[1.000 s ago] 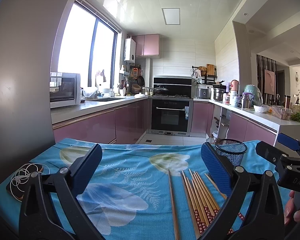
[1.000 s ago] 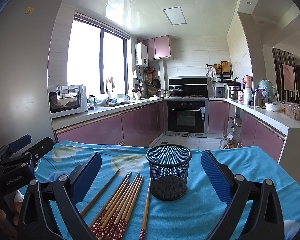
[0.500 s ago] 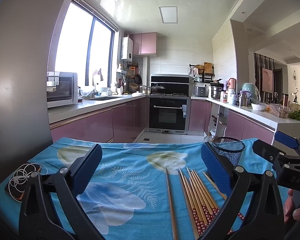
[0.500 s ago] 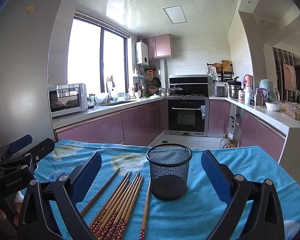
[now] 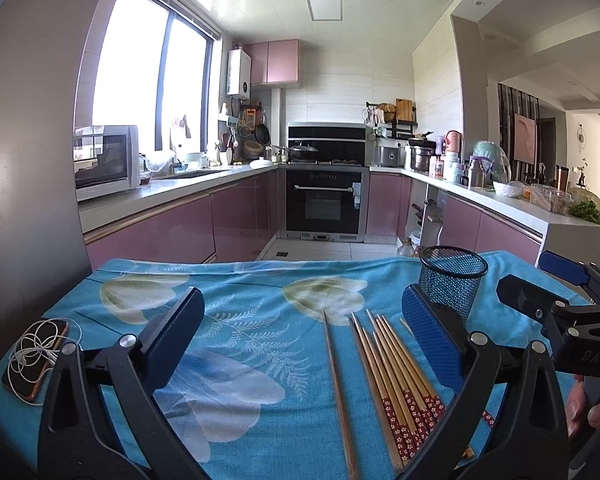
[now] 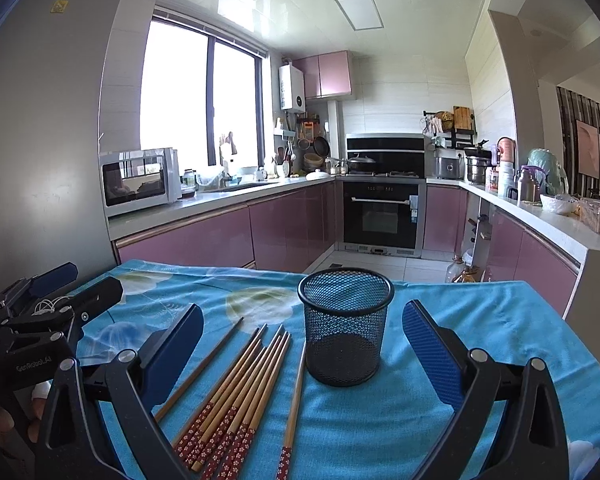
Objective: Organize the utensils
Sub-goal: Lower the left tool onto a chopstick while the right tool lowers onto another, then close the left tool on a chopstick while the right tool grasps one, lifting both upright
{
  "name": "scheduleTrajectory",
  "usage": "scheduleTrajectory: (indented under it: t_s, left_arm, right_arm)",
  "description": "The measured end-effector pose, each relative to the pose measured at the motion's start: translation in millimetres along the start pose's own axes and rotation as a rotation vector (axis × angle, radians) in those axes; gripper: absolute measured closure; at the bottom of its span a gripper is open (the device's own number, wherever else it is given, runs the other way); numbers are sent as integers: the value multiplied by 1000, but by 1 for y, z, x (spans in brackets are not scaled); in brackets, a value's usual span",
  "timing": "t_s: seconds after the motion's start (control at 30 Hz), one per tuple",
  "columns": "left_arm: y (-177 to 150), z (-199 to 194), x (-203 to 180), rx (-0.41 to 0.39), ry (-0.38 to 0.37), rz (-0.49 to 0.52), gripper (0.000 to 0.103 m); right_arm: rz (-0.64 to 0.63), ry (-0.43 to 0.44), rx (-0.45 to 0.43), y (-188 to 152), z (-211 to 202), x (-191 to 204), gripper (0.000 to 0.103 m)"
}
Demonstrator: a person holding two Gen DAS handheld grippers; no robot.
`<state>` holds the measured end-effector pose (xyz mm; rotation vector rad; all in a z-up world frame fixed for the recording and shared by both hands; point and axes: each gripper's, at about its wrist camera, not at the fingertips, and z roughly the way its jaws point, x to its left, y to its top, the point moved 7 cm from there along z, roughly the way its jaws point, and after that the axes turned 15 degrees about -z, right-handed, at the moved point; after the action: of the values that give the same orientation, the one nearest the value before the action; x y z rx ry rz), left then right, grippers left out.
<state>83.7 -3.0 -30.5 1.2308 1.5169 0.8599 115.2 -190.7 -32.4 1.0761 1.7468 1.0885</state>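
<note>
The bamboo chopsticks with red flower-patterned ends point(image 6: 236, 396) lie in a loose fan on the table, on its blue floral cloth point(image 6: 380, 432). Their plain tips point toward the black wire-mesh cup point(image 6: 345, 330), which stands upright and empty just to their right. One chopstick point(image 6: 294, 396) lies apart from the bundle, close beside the cup's base, and a plainer brown stick point(image 5: 338, 392) lies off on the far side. Nothing has gone into the cup yet.

Both tools hover above the cloth. The right gripper point(image 6: 300, 344) is spread wide with nothing between its blue pads, framing the cup and part of the bundle. The left gripper point(image 5: 300, 328) is likewise released and empty, over the bare cloth and the chopsticks.

The sticks are thin, round and packed side by side, so a pinch at the bundle may catch several and drop some, or roll them across the cloth. The cloth is soft and creased, and a low pad could drag it and shift everything on it. The mesh cup looks light: a chopstick fed in at a slant, or a knock from the wide jaws, could tip it. Tips might also snag in the mesh, though I can't judge its holes from here. A phone with white earphones point(image 5: 36, 360) sits at the left edge, within elbow reach.
</note>
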Motion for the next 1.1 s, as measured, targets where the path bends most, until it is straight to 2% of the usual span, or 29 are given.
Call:
scheduleTrajectory:
  t_s: [0.23,0.33,0.4,0.47,0.53,0.7,0.83,0.87,0.93,1.0,1.03,1.1]
  left_arm:
    - [-27,41,7,205,18,56,6]
    - [-42,60,8,294,27,88,16]
    - [-53,72,8,361,20,101,21]
    - [-65,83,9,414,12,105,28]
    - [-75,94,9,456,10,114,32]
    - [-91,113,6,552,-9,104,46]
    - [-100,130,5,618,-24,87,55]
    - [-101,132,6,631,-27,80,58]
    - [-102,137,3,635,-32,84,60]
    - [-103,141,-1,641,-39,83,67]
    - [-104,143,-2,643,-40,82,69]
    - [-103,145,-5,646,-45,74,81]
  right_arm:
    - [11,119,255,-44,40,7,7]
    - [14,165,338,-60,52,13,22]
    - [20,189,382,-67,59,15,37]
    - [31,214,417,-72,65,17,46]
    - [36,231,445,-74,70,20,50]
    - [28,260,499,-79,80,25,69]
    - [32,256,509,-79,85,25,73]
    - [39,256,511,-79,87,25,78]
    - [46,259,516,-78,90,23,84]
    - [75,291,516,-78,92,23,95]
    - [88,300,516,-79,92,23,95]
    - [97,302,511,-78,91,21,96]
